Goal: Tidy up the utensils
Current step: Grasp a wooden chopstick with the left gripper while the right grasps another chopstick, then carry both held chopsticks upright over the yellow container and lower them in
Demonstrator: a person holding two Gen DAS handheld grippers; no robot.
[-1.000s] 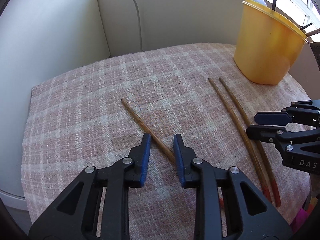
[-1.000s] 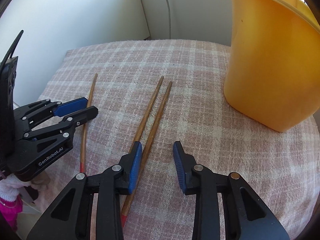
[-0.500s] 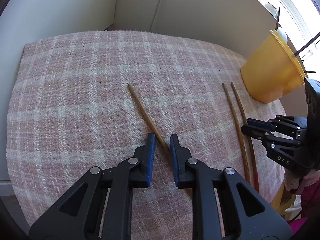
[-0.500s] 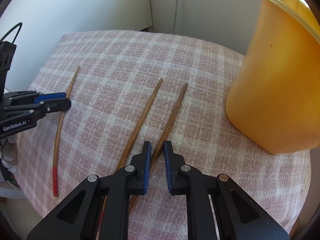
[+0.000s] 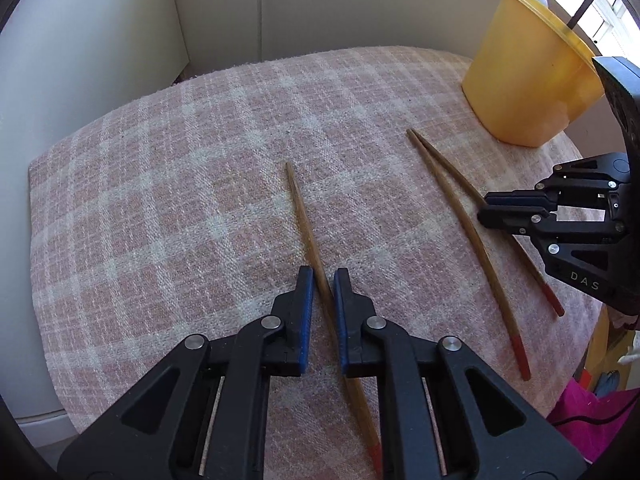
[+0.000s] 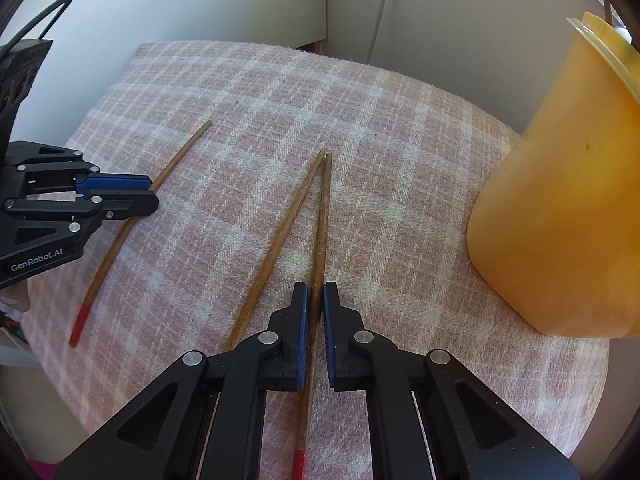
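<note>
Three wooden chopsticks with red ends lie on a pink plaid cloth. My left gripper points down over the lone left chopstick. Its jaws are closing, with the stick between the blue pads and a sliver of gap on the left side. My right gripper is shut on the right chopstick of a pair, whose far tip touches that of its neighbour. A yellow plastic cup with dark utensils in it stands at the far right. Each gripper shows in the other's view, the right gripper and the left gripper.
The cloth covers a small rounded table that ends close behind both grippers. Pale walls and a cabinet corner rise just beyond the far edge. A pink item sits below the table's right side.
Both pairs of jaws have narrowed from wide open around their chopsticks. The right chopstick has swung so that its far tip meets its neighbour's. Both views have shifted and tilted.
</note>
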